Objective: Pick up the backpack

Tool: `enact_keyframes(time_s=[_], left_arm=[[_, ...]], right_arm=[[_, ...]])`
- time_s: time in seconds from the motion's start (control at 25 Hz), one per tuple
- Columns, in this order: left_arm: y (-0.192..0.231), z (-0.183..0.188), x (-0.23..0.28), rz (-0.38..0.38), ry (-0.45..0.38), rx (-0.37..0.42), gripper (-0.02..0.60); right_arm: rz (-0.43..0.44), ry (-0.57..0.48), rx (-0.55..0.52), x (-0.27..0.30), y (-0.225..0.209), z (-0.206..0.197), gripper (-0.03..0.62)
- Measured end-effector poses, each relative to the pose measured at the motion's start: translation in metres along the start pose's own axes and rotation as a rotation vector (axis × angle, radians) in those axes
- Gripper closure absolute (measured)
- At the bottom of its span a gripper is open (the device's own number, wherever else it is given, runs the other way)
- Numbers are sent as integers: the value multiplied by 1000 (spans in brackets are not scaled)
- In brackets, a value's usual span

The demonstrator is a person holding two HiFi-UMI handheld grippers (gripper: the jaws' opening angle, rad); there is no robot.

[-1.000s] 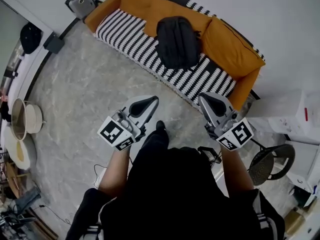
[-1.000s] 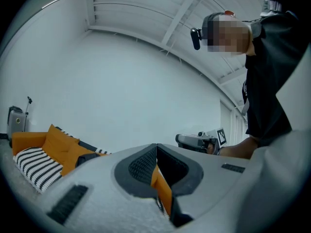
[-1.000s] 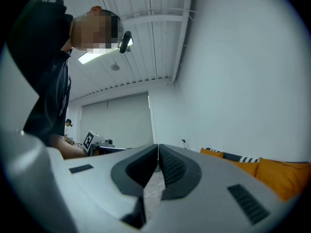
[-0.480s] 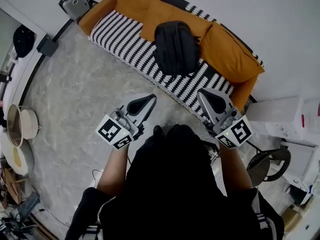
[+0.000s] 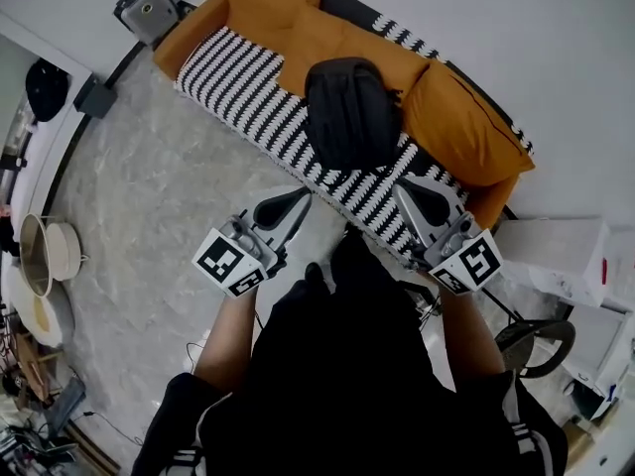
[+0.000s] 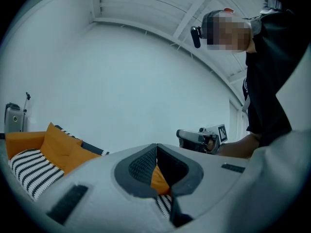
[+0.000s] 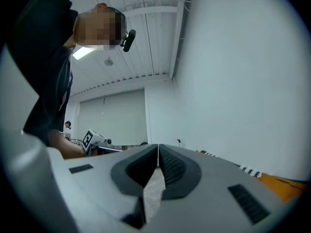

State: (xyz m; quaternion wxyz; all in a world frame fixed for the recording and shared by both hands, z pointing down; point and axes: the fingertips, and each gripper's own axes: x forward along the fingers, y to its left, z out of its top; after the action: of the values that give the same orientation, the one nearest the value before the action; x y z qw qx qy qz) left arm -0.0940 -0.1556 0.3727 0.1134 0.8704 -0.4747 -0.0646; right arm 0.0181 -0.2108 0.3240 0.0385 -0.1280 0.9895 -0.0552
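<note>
Left gripper (image 5: 301, 200) and right gripper (image 5: 403, 195) are held level with jaws pressed together and empty, just short of the sofa's (image 5: 236, 63) front edge. The backpack (image 5: 349, 113) is seen ahead between them, mid-seat on the sofa, with the right gripper judged slightly nearer. Its long axis runs from sofa front to backrest, far end propped on the cushions.

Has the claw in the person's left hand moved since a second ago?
Yes. The left claw has come closer to the sofa: the strip of floor between its tip and the striped seat has narrowed.
</note>
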Motion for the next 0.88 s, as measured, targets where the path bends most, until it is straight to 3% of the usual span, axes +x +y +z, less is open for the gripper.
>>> enact_keyframes(time_s=[0.48,0.88], left_arm=[[76,9,80,83,55,54,558],[141,-10,106,135,127,87,557]], right_arm=[[75,34,-70,49,-117,-2,566],[102,78,-129,96,-185,-34,565]])
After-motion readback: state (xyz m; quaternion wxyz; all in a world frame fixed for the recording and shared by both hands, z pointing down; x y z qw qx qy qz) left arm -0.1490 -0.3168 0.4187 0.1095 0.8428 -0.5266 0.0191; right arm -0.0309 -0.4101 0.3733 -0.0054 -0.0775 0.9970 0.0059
